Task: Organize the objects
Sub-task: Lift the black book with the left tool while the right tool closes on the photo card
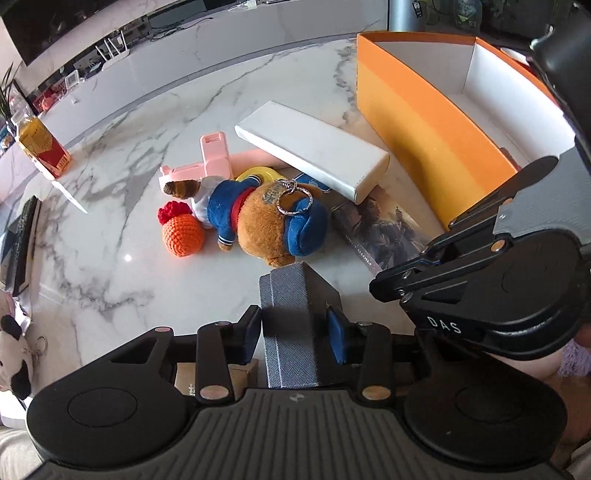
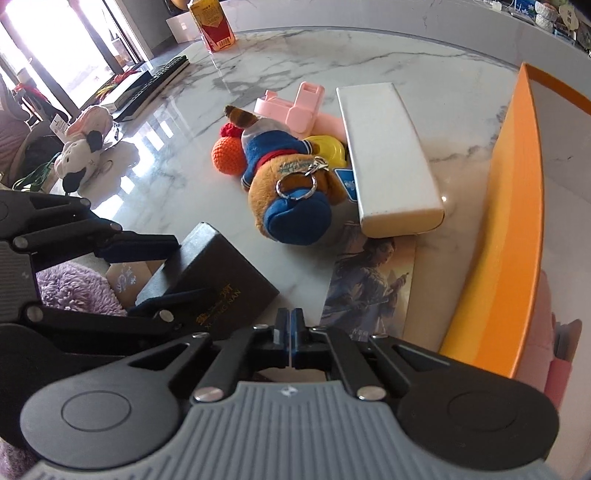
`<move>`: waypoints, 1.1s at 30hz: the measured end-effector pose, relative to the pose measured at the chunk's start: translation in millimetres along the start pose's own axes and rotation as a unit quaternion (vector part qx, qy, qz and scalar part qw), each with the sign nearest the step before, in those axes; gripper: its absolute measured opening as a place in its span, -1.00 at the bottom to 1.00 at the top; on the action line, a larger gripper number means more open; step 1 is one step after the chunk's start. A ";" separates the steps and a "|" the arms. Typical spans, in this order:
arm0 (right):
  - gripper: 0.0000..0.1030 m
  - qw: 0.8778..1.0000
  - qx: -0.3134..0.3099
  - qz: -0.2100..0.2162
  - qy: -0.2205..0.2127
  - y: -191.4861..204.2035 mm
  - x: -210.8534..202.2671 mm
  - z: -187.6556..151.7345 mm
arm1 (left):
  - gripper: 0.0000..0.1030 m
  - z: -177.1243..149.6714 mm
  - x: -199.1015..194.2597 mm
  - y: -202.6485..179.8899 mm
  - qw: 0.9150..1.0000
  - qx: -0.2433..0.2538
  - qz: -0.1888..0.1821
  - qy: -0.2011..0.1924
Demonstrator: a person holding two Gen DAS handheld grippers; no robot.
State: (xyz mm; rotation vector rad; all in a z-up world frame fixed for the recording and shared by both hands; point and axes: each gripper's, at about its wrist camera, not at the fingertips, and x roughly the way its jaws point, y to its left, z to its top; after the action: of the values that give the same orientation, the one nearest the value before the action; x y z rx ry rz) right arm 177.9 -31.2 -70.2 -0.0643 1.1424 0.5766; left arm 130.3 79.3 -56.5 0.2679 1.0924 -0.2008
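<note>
My left gripper (image 1: pixel 295 334) is shut on a dark grey box (image 1: pixel 295 314), held near the table's front edge; the box also shows in the right wrist view (image 2: pixel 218 273) with gold lettering. My right gripper (image 2: pixel 291 328) is shut and empty, just right of that box. Ahead lie a brown plush bear in blue clothes (image 1: pixel 258 214) (image 2: pixel 291 188), an orange crochet ball (image 1: pixel 183 234) (image 2: pixel 227 155), a pink plastic piece (image 1: pixel 207 162) (image 2: pixel 295 107), a yellow ring (image 1: pixel 258 173), a long white box (image 1: pixel 314 151) (image 2: pixel 388 155) and a picture card (image 1: pixel 384 229) (image 2: pixel 369 284).
An open orange box (image 1: pixel 424 122) (image 2: pixel 506 229) stands at the right. A yellow and red carton (image 1: pixel 42 147) (image 2: pixel 214 26) stands at the far side. A keyboard (image 2: pixel 147 86) and a black and white plush (image 2: pixel 81 158) lie at the left. The table is white marble (image 1: pixel 129 184).
</note>
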 end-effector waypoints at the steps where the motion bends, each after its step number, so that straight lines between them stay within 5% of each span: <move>1: -1.00 1.000 -0.004 -0.002 -0.003 1.4 -0.2 -0.7 | -0.17 0.1 -0.5 2.8 1.000 -0.007 -0.012 0.001; 8: -1.00 1.000 -0.005 -0.012 -0.010 -0.9 -5.6 1.4 | 0.23 -1.0 -3.7 11.1 0.999 -0.026 -0.037 -0.002; 11: -0.89 0.999 -0.007 -0.038 -0.017 -1.5 -10.1 5.4 | 0.12 0.6 3.8 5.5 0.998 -0.026 -0.050 0.012; 12: -0.86 0.999 -0.008 -0.047 -0.019 -1.3 -10.7 7.2 | -0.15 0.3 6.3 3.5 0.998 -0.026 -0.054 0.013; 14: -0.85 0.997 -0.011 -0.071 -0.018 -0.7 -9.8 11.9 | -0.25 0.5 8.4 1.9 0.998 -0.027 -0.049 0.012; 17: -0.29 0.993 -0.015 -0.119 -0.018 3.1 -3.6 20.6 | -0.26 1.2 5.5 4.7 0.999 -0.029 -0.026 -0.004; 19: -0.14 0.990 -0.021 -0.140 -0.012 7.5 4.3 26.1 | -0.26 2.4 3.8 9.4 0.999 -0.035 -0.011 -0.011; 29: 0.02 0.980 -0.019 -0.197 0.009 10.1 34.0 35.3 | -0.26 0.0 9.9 28.6 0.997 -0.067 -0.011 -0.026; 33: -0.12 0.980 -0.017 -0.200 0.010 15.0 33.9 33.6 | -0.26 -2.8 8.6 30.8 0.997 -0.071 -0.015 -0.028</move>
State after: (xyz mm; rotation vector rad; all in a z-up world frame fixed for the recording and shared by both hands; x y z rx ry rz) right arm 208.9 6.4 -81.6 -0.3236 1.1010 0.2371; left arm 140.7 109.1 -61.9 0.1181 1.0511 -0.1547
